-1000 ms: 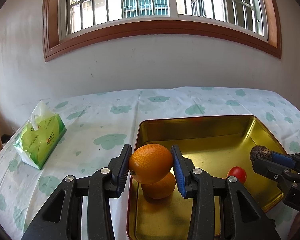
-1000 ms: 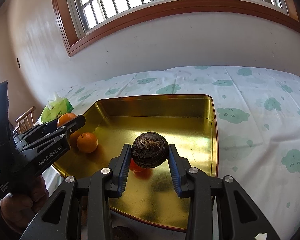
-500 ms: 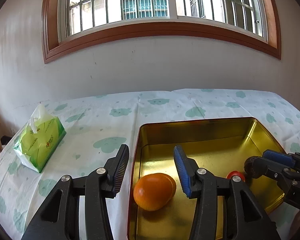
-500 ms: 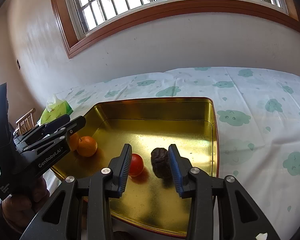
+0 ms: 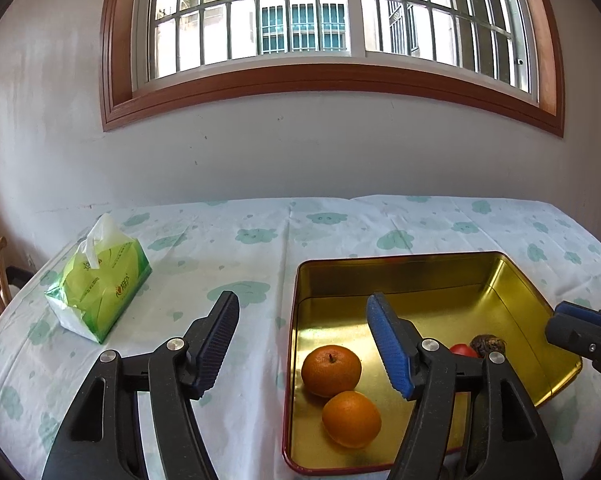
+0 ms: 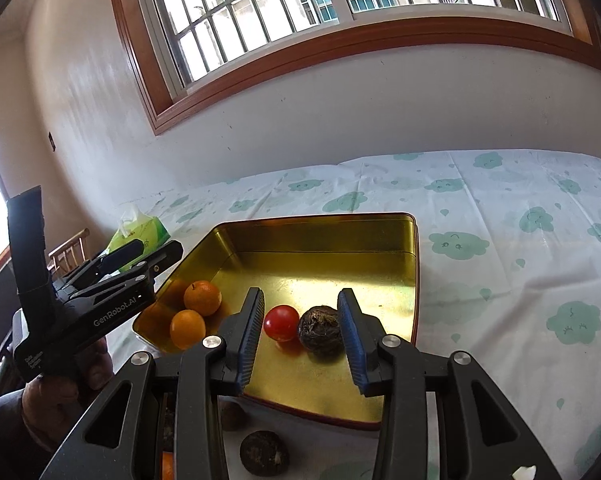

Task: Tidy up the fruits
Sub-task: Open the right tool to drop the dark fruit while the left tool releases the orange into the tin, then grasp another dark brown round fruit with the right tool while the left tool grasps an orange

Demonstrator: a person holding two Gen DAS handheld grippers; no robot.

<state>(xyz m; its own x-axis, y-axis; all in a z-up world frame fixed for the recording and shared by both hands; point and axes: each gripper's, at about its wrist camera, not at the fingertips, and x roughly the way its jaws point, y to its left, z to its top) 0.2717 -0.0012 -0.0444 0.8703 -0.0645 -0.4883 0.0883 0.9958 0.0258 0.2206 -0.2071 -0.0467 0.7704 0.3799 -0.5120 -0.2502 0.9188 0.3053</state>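
Green tissue pack (image 5: 98,280) sits at nine o'clock. Left gripper (image 5: 302,344), which clamped an orange a second ago, is opening and empty; both oranges (image 5: 331,370) (image 5: 351,419) now lie in the gold tin (image 5: 400,272). Right gripper (image 6: 300,334), parted and empty, has dropped its dark wrinkled fruit (image 6: 320,330) beside the tomato (image 6: 281,322). At six o'clock, two more dark fruits (image 6: 263,453) are partly hidden.

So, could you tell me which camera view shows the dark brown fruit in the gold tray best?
The right wrist view: the dark brown fruit sits whole beside the red tomato in the gold tray. In the left wrist view only its top peeks above the gripper finger.
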